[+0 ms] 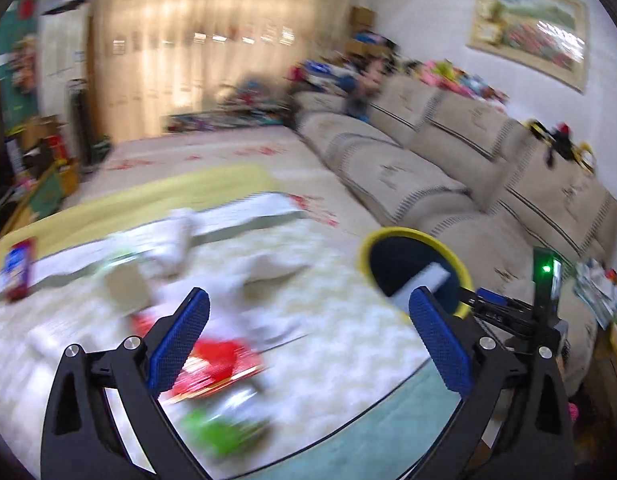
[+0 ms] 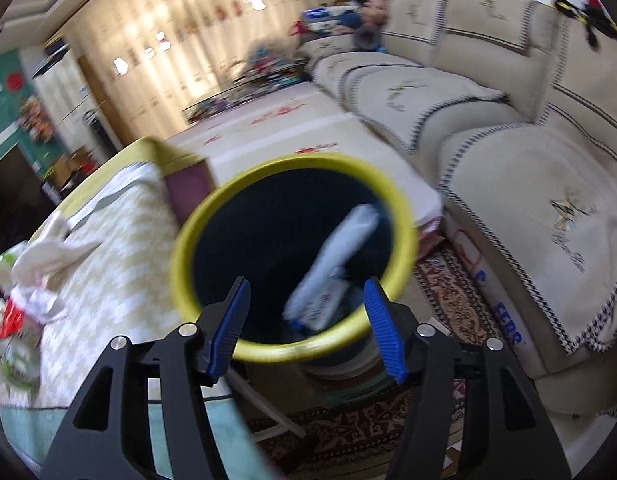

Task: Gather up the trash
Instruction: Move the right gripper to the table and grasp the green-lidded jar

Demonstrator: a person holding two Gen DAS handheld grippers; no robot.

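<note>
A dark bin with a yellow rim (image 2: 196, 236) stands beside the table; a white wrapper (image 2: 336, 260) lies inside it. My right gripper (image 2: 306, 330) is open and empty, just above the bin's near rim. My left gripper (image 1: 308, 338) is open and empty above the table, over a red packet (image 1: 216, 360) and a green packet (image 1: 220, 432). Crumpled white paper (image 1: 180, 236) and a brown box (image 1: 126, 288) lie farther back. The bin (image 1: 388, 236) and the right gripper's body (image 1: 508, 316) show at the right of the left wrist view. The left view is blurred.
The table has a patterned cloth (image 1: 348, 344) with a teal border. A beige sofa (image 2: 528, 184) runs along the right. A patterned rug (image 2: 448, 292) lies under the bin. A red and blue packet (image 1: 16, 272) sits at the table's far left. Trash (image 2: 24, 300) shows at the left.
</note>
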